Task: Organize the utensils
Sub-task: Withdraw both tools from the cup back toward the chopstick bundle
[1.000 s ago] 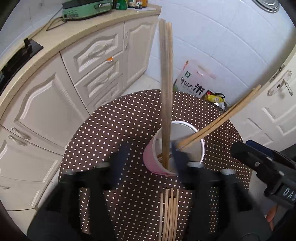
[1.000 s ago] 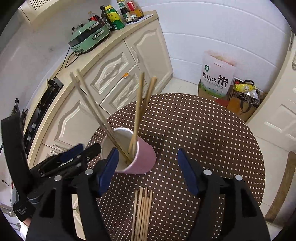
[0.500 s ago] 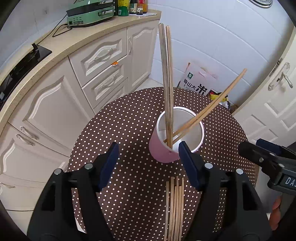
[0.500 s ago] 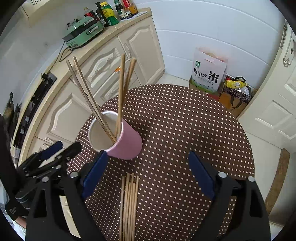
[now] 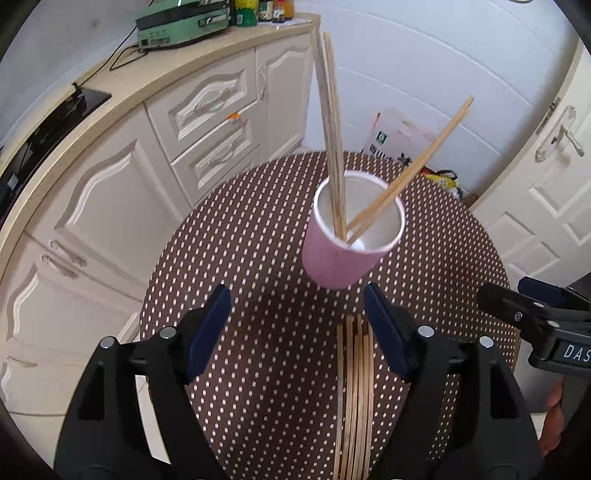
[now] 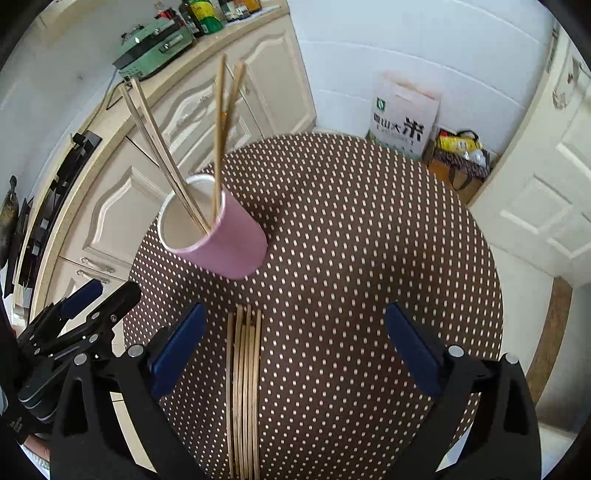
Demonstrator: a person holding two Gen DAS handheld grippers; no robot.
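Observation:
A pink cup [image 5: 343, 258] [image 6: 229, 243] stands on the round brown polka-dot table [image 5: 255, 236] [image 6: 369, 236]. It holds two pairs of wooden chopsticks, one pair upright [image 5: 330, 129] and one leaning [image 5: 417, 173]. Several loose chopsticks [image 5: 354, 387] [image 6: 243, 369] lie in a bundle just in front of the cup. My left gripper [image 5: 297, 306] hovers short of the cup, its jaws opening with nothing gripped. My right gripper [image 6: 295, 325] hangs above the bundle, jaws opening wide, pads touching nothing. Each gripper shows at the edge of the other's view.
Cream kitchen cabinets [image 5: 207, 110] and a counter with a green appliance [image 5: 181, 22] and bottles run along the left. A rice bag [image 6: 402, 122] and a carrier bag sit on the floor behind the table. A white door [image 5: 546, 177] stands at the right.
Both grippers have drawn back from the cup toward the table's near side, and their jaws have spread wider. The cup and its chopsticks now stand free of the fingers.

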